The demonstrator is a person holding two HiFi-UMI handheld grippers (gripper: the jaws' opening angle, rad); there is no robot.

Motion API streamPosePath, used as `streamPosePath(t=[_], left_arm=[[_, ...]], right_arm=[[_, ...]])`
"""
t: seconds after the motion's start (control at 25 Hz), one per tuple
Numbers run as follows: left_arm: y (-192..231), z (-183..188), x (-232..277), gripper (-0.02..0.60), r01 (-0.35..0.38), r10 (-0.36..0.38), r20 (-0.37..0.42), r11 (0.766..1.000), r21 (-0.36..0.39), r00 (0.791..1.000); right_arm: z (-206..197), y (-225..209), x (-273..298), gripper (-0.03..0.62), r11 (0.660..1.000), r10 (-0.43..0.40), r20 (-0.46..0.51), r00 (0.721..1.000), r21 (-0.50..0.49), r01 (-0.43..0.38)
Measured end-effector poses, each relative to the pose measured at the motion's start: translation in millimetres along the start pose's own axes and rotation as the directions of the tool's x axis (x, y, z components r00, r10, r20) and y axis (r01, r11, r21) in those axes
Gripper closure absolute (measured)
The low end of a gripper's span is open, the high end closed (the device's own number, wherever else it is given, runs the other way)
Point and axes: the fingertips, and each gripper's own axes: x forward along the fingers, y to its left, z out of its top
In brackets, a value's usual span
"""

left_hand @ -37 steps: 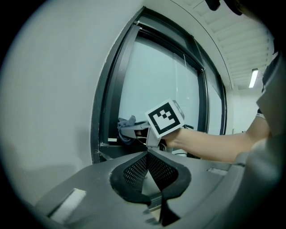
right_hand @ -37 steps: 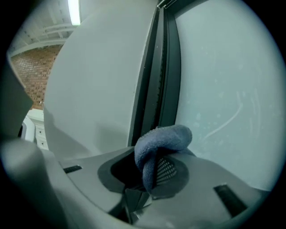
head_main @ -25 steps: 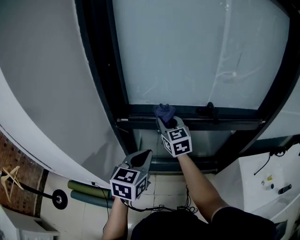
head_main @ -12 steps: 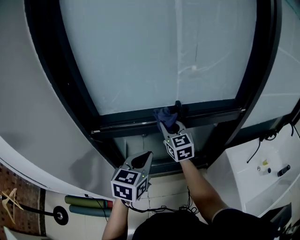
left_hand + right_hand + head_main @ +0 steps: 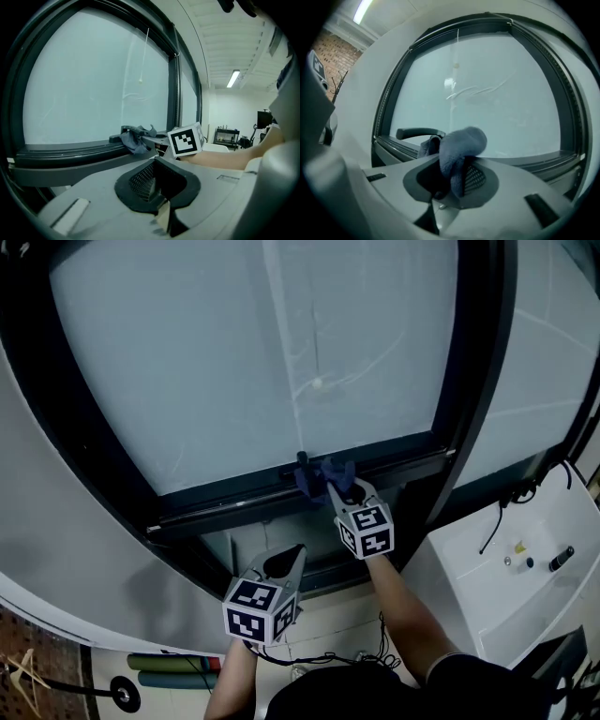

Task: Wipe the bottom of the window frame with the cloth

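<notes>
While I face the frosted pane set in a grey wall, my right gripper is clamped on the blue cloth. The cloth lies on the bottom rail of the dark window frame, touching the black handle. My left gripper hangs lower, jaws together with nothing between them. At the right, a white basin-like unit holds items too small to tell.

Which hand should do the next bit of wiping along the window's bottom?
Right. The right gripper clamps the blue cloth right at the bottom window frame. The left gripper hangs lower, empty, away from the frame.
</notes>
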Motion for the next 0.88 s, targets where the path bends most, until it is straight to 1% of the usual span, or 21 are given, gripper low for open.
streamPosePath(t=[0.24,0.4,0.56,0.72,0.8,0.88], left_arm=[[-28,7,33,0.574,0.033,-0.032,-0.006,0.999,0.017,0.999],[-40,13,51,0.574,0.038,-0.038,-0.007,0.999,0.025,0.999],[-56,17,69,0.574,0.052,-0.052,-0.005,0.998,0.030,0.999],[-68,19,83,0.574,0.066,-0.065,-0.007,0.997,0.033,0.998],[-74,20,89,0.574,0.074,-0.074,-0.005,0.997,0.033,0.997],[-81,20,93,0.574,0.084,-0.084,-0.006,0.996,0.033,0.996]], right_arm=[[-6,-81,-19,0.510,0.995,-0.103,-0.018,0.994,0.000,0.103],[-12,-143,-38,0.510,0.981,-0.195,-0.030,0.980,0.012,0.195],[-23,-206,-63,0.511,0.956,-0.289,-0.046,0.956,0.037,0.290],[-30,-264,-87,0.513,0.920,-0.386,-0.072,0.920,0.047,0.390],[-32,-288,-97,0.513,0.903,-0.422,-0.083,0.903,0.046,0.426],[-33,-303,-106,0.513,0.895,-0.440,-0.087,0.894,0.039,0.445]])
